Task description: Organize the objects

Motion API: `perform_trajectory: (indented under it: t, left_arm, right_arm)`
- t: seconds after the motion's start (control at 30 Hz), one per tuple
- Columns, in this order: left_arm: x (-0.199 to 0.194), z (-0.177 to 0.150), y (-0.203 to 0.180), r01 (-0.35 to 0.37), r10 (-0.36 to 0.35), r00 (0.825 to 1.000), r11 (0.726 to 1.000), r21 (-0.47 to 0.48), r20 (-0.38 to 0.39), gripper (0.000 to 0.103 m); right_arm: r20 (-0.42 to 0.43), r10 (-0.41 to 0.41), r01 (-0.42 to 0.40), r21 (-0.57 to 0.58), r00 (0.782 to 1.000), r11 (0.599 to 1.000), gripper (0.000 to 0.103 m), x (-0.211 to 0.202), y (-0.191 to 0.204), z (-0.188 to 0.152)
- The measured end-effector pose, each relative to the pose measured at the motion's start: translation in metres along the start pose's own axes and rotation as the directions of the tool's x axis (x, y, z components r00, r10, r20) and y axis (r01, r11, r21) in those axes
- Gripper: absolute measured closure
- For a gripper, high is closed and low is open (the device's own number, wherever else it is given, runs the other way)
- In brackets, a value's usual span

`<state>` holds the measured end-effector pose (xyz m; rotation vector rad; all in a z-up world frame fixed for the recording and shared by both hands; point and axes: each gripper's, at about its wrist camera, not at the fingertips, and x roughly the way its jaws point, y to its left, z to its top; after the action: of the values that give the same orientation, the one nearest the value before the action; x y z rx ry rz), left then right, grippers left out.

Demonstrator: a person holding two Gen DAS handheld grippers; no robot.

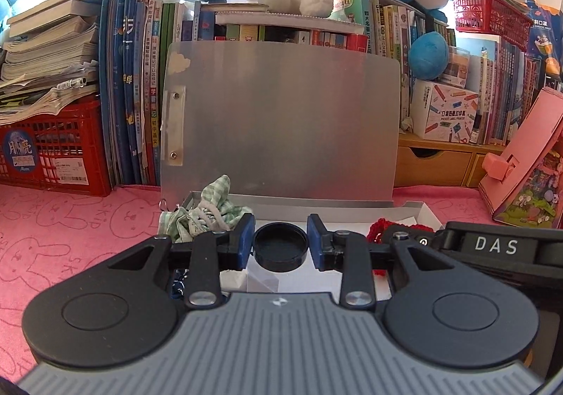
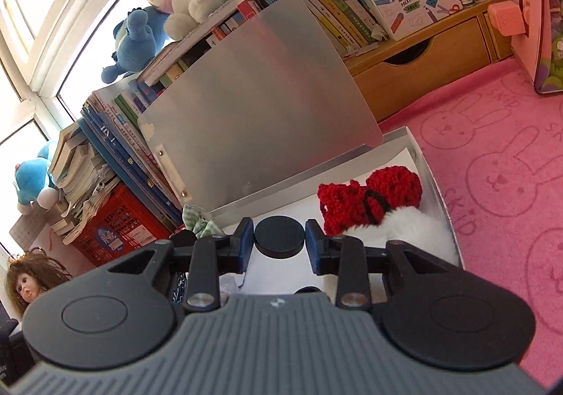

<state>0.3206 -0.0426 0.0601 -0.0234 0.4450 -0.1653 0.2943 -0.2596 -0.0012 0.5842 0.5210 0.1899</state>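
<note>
Gripping a black cap [image 1: 280, 247], the left gripper [image 1: 280, 243] carries it over the open box [image 1: 418, 210]; right gripper [image 2: 279, 236] clenches a black disc [image 2: 279, 236] likewise, presumably for stowing.

A brushed, matt metal lid [image 1: 281, 120] is standing open over the tin. Soft pink cloth [image 1: 70, 236] is covering the surface. The round cap [image 1: 280, 247] is looking like matt black plastic; the red pouch [image 2: 369, 198] is chunky knitted yarn.

Two black round lids [image 1: 280, 247] [image 2: 279, 236], each clamped over the open box [image 2: 427, 166].
</note>
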Motion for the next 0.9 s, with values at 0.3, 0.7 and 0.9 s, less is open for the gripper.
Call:
perform_trajectory:
  t: [0.3,0.7,0.9]
  left_arm:
    - [0.048,-0.017,0.001,-0.029,0.029,0.996,1.0,0.005,-0.081,0.065]
    - [0.017,-0.013,-0.002,-0.044,0.047,0.998,0.997,0.059,-0.05,0.026]
    - [-0.03,-0.007,0.012,-0.069,0.072,0.997,0.993,0.092,-0.031,0.017]
  right_arm:
    - [-0.007,-0.02,0.019,-0.064,1.0,0.998,0.067,0.011,-0.004,-0.003]
    - [0.067,-0.02,0.024,-0.066,0.998,0.998,0.036,-0.007,-0.001,0.001]
    - [0.1,-0.021,0.035,-0.141,0.995,0.989,0.029,-0.039,0.025,-0.007]
